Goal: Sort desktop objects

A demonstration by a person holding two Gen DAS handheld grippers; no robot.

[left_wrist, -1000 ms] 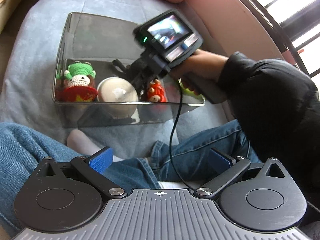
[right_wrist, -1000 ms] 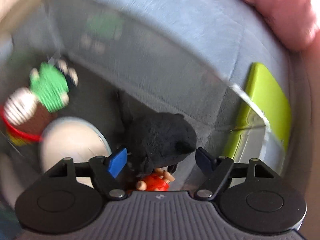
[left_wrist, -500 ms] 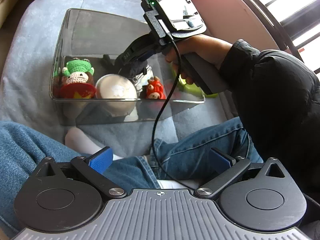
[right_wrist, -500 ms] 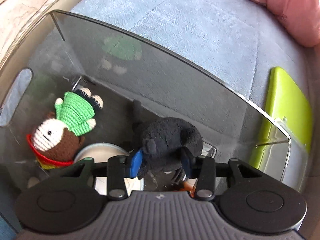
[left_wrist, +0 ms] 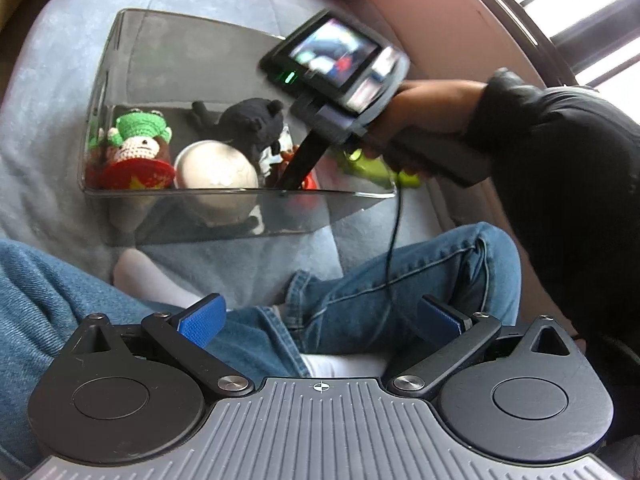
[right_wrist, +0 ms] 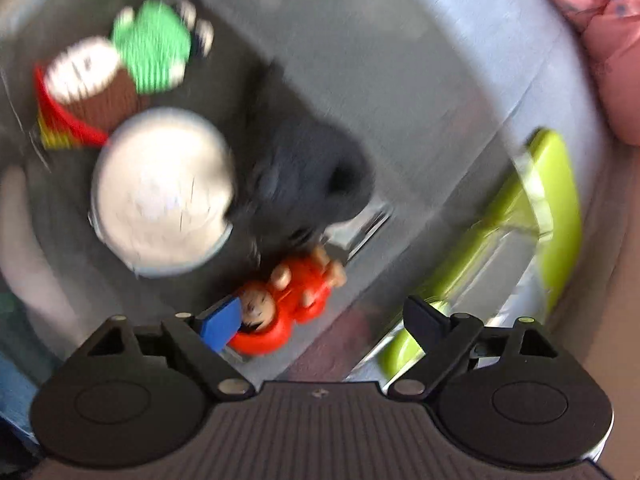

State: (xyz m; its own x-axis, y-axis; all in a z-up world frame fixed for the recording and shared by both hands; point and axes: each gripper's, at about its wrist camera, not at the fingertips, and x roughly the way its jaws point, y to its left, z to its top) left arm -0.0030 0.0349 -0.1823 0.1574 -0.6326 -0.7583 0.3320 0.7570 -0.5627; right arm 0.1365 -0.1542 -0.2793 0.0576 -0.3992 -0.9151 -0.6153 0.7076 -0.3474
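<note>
A clear plastic bin (left_wrist: 240, 216) on the blue blanket holds a crocheted doll with a green hat (left_wrist: 138, 144), a white dome-shaped object (left_wrist: 218, 170), a black plush toy (left_wrist: 254, 126) and a small red figure (right_wrist: 288, 304). My right gripper (right_wrist: 320, 320) is open and empty above the bin's near right corner; the black plush (right_wrist: 304, 184) lies loose in the bin beyond it. It shows in the left wrist view as a handheld device (left_wrist: 340, 92) reaching into the bin. My left gripper (left_wrist: 320, 318) is open and empty over the person's jeans.
A lime green flat object (right_wrist: 532, 216) lies beside the bin on the right. A pink pillow (right_wrist: 600, 40) lies at the far side. The person's legs in jeans (left_wrist: 380, 280) and a white sock (left_wrist: 144, 276) lie between my left gripper and the bin.
My right gripper opened and let go of the black plush, which now lies in the bin. The gripper pulled back toward the bin's near right corner. My left gripper stayed still.
</note>
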